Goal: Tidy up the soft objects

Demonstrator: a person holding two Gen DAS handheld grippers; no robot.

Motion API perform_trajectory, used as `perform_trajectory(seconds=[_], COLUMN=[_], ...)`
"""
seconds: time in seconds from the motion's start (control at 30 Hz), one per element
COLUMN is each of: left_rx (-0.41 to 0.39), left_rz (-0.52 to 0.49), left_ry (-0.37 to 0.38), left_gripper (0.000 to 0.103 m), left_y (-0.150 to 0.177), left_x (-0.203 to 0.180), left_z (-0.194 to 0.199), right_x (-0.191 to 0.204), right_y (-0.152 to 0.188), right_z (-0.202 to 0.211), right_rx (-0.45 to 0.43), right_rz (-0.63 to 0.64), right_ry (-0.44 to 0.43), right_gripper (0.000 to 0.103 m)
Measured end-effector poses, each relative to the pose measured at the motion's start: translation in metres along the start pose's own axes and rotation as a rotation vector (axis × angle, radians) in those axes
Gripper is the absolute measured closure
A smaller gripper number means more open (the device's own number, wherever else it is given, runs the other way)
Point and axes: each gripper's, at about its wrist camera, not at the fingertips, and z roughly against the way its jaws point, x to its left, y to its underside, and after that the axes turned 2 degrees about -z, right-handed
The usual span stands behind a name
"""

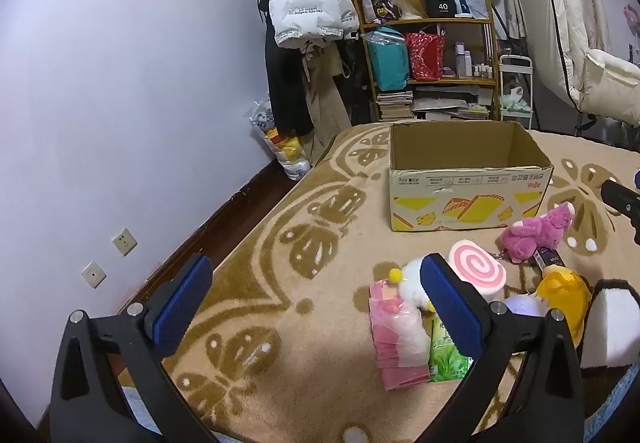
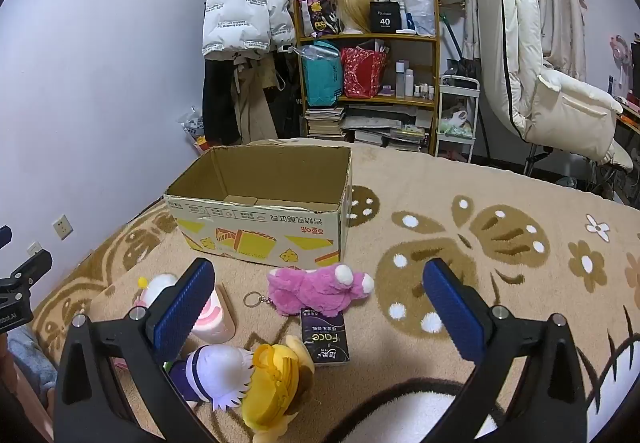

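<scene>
The soft toys, among them the pink plush (image 2: 320, 289), lie bunched on the blanket in front of the empty cardboard box (image 2: 260, 227), so I risk snagging two at once or dragging its keyring. Both my left tongs (image 1: 316, 299) and right tongs (image 2: 320, 303) hover released, tilted downward, grasping nothing.

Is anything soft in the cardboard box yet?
No, the cardboard box shows only bare flaps inside, and the pink plush lies on the blanket in front.
</scene>
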Motion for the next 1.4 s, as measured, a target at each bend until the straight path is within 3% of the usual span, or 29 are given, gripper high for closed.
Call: perform_trajectory(seconds=[1.4], left_rx=[0.015], left_rz=[0.003], left_ry=[-0.005], left_gripper=[0.0], left_y=[0.0019], left_x=[0.0028], left_z=[-0.0048], right_x=[-0.0008], right_y=[0.0014], right_z=[-0.0026], right_rx=[0.004], right_rz=[0.001], right_ry=[0.002], right_gripper=[0.0])
